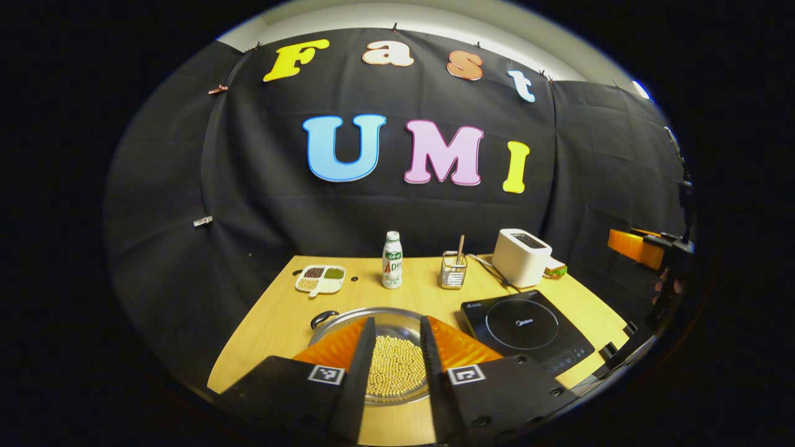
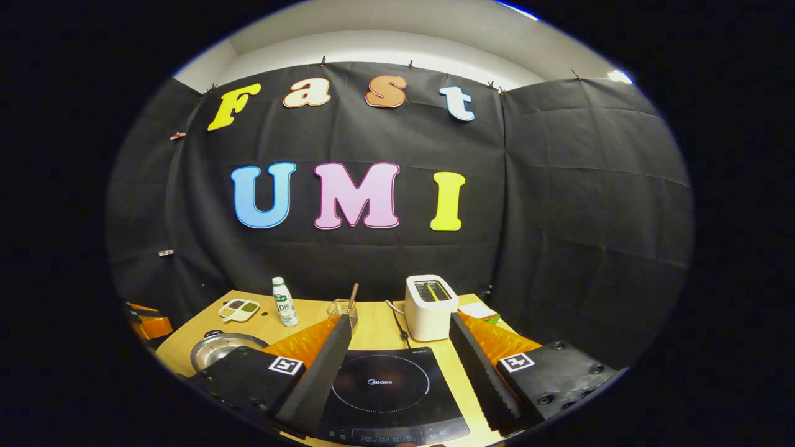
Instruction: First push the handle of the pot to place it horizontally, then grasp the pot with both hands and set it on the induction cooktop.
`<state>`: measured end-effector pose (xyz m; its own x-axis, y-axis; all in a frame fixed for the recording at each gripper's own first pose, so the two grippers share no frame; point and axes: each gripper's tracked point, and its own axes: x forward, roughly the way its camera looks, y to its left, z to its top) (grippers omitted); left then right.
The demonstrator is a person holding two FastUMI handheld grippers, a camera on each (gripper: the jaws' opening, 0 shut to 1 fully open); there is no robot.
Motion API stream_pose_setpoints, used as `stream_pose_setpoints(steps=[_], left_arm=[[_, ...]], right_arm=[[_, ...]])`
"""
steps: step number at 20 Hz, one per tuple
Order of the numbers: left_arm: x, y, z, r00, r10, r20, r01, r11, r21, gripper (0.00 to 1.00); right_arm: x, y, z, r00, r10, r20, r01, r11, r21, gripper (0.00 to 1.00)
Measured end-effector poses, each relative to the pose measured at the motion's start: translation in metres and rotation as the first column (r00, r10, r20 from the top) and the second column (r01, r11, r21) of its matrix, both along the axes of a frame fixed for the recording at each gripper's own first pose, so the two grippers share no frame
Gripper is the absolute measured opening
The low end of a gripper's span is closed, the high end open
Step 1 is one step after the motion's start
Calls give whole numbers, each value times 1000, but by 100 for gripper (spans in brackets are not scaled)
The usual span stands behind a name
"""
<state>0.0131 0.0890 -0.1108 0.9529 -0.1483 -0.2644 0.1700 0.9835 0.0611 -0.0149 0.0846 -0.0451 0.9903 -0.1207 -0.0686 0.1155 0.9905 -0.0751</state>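
Note:
A steel pot [image 1: 382,313] holding pale beans [image 1: 396,366] sits on the wooden table [image 1: 279,316], right below my left gripper [image 1: 398,321]. That gripper is open, and its fingers frame the pot's inside without touching it. One small dark handle [image 1: 324,318] sticks out at the pot's far left. The black induction cooktop [image 1: 525,329] lies to the right of the pot. My right gripper [image 2: 400,320] hangs open above the cooktop [image 2: 385,385] with nothing between its fingers. The pot [image 2: 214,355] shows at the lower left of the right gripper view.
Along the back of the table stand a divided dish of grains [image 1: 320,279], a white bottle [image 1: 392,260], a wire utensil holder [image 1: 453,271] and a white toaster [image 1: 520,256]. The toaster [image 2: 430,307] is just behind the cooktop. The other gripper [image 1: 640,246] is at the far right.

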Motion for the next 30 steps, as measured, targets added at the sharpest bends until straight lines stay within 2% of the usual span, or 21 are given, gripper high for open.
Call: stream_pose_setpoints(steps=[1, 2, 6, 9, 11, 15, 19, 23, 28, 30], left_arm=[[-1, -3, -6, 1000, -4, -29, 4, 1000, -1, 37], [-3, -5, -16, 998, -10, -57, 10, 1000, 1, 22], [-4, -10, -43, 990, -30, -139, 35, 999, 34, 17], [-7, -10, -67, 977, -34, -210, 45, 998, 48, 5], [-15, -21, -90, 956, -66, -286, 77, 997, 26, 5], [-32, -9, -141, 904, -28, -427, 81, 991, 107, 6], [-39, -14, -175, 844, -23, -536, 51, 998, 37, 5], [-38, -20, -194, 809, -29, -587, 34, 999, -3, 5], [-29, -40, -212, 777, -69, -625, 127, 991, 48, 5], [-24, -50, -218, 773, -93, -628, 184, 980, 81, 5]], right_arm=[[4, 0, -2, 1000, 12, -1, -12, 1000, -1, 98], [8, 0, -2, 1000, 23, -3, -23, 1000, 0, 98], [20, 1, -12, 998, 59, -28, -59, 998, 21, 98], [23, 5, -12, 996, 88, -29, -88, 996, 11, 99], [24, 4, -15, 994, 101, -35, -101, 995, 8, 99], [23, -6, -23, 993, 102, -58, -101, 995, 27, 99], [21, -19, -24, 994, 86, -64, -84, 996, 33, 99], [19, -32, -29, 995, 71, -67, -69, 997, 25, 99], [19, -44, -32, 994, 63, -85, -60, 997, 43, 99], [16, -49, -34, 994, 59, -89, -55, 997, 48, 99]])
